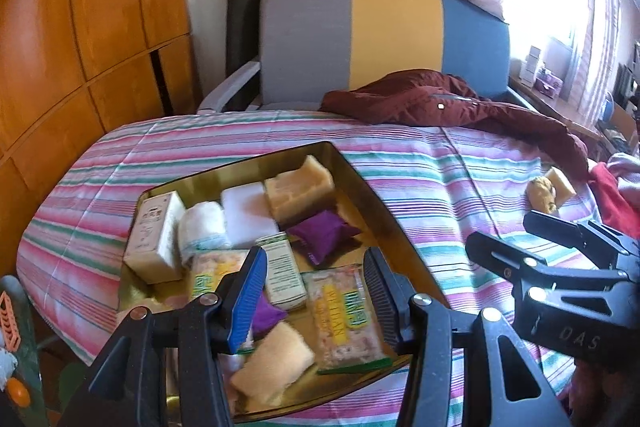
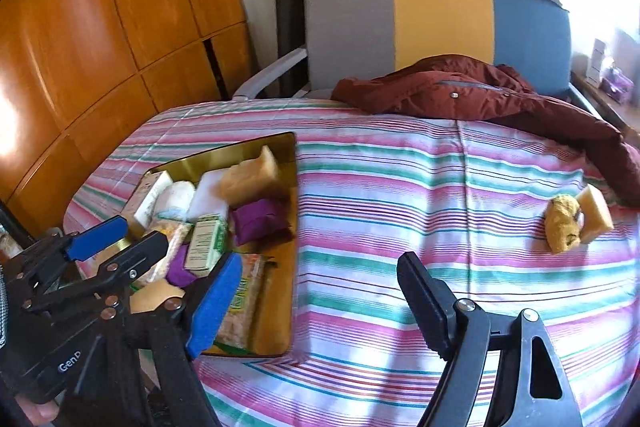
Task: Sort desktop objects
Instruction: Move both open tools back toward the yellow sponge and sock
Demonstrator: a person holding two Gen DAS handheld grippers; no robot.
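A gold tray on the striped cloth holds a white box, a rolled towel, a white sponge, a tan block, purple pouches and snack packets. My left gripper hovers over the tray's near end, open, with nothing between its fingers. Off to the right, my right gripper hangs open and empty over bare cloth. Farther right lie a crumpled yellow cloth and a yellow sponge, touching each other.
A maroon jacket sprawls over the far right of the striped cloth. Behind it stands a chair with a grey, yellow and blue back. A wooden wardrobe fills the left. A hand holds the left gripper.
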